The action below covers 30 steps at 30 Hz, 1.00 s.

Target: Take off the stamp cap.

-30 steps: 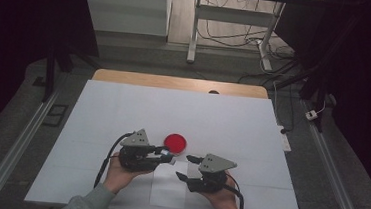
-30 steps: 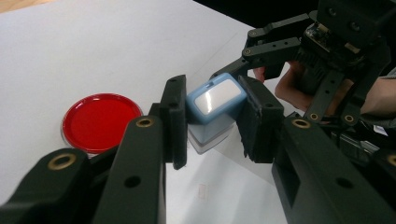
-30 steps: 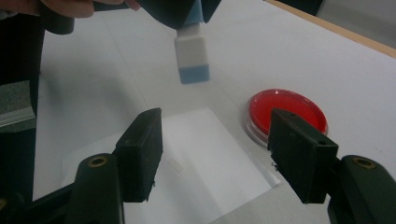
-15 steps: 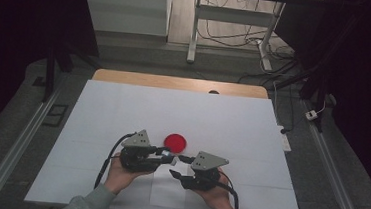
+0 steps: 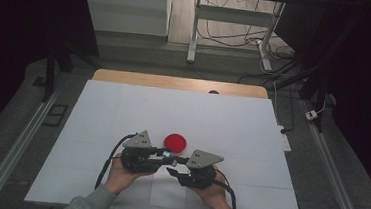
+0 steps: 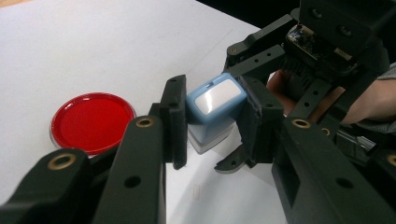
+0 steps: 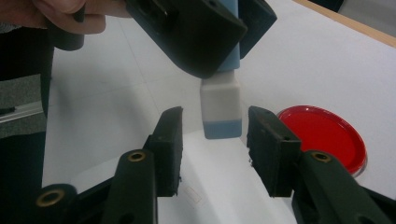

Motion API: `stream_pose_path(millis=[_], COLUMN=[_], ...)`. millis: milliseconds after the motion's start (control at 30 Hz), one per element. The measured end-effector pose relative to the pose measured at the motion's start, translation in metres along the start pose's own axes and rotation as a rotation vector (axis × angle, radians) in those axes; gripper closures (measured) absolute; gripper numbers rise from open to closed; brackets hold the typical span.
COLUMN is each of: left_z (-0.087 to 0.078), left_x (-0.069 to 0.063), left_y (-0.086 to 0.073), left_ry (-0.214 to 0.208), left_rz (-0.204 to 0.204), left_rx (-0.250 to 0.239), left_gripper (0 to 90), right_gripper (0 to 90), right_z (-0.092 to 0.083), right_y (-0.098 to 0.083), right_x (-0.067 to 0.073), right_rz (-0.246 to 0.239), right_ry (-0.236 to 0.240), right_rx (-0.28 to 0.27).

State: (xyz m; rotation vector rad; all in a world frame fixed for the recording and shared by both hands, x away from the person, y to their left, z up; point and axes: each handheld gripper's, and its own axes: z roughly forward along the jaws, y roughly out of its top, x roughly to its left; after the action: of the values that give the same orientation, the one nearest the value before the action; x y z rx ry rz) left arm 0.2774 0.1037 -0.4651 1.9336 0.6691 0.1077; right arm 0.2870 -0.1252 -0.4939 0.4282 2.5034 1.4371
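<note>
A small blue-and-white block [image 6: 217, 100], shaped like a stamp, hangs above the white table. My left gripper [image 6: 212, 121] is shut on its blue upper part. In the right gripper view its white body and blue lower end [image 7: 220, 105] sit between the pads of my right gripper [image 7: 215, 140]. Those jaws have just been closing, and a narrow gap still shows on each side. A red round disc [image 5: 175, 142] lies flat on the table just beyond both grippers [image 5: 168, 159]. It also lies to the left of the left gripper's jaws [image 6: 91, 122].
The white sheet [image 5: 123, 109] covers the table, with a wooden edge [image 5: 175, 82] at the far side. Metal rails [image 5: 14, 146] run along both sides. Cables trail from each gripper towards the person's forearms at the front edge.
The right gripper has shifted left towards the left gripper, bringing its jaws around the block's lower end, and they have narrowed. The left gripper and red disc stayed put.
</note>
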Motion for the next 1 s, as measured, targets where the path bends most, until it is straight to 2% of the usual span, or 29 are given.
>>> stream_pose_path(millis=[300,600,1000], left_z=[0.0000,-0.0003,-0.0001], left_x=[-0.0002,-0.0002,-0.0006], left_y=[-0.0001,-0.0001,-0.0001], left_ry=[-0.001,-0.004,-0.004], left_rz=[0.001,0.001,0.002], left_rx=[0.000,0.000,0.003], left_gripper=[65.0,65.0,65.1], right_gripper=[63.8,71.4,72.2], right_z=[0.0022,0.0023,0.0023], right_y=[0.0016,0.0018,0.0019], right_x=[-0.0002,-0.0002,0.0009], right_rz=[0.003,-0.001,-0.019], right_ry=[0.014,0.001,-0.005], right_rx=[0.000,0.003,0.012])
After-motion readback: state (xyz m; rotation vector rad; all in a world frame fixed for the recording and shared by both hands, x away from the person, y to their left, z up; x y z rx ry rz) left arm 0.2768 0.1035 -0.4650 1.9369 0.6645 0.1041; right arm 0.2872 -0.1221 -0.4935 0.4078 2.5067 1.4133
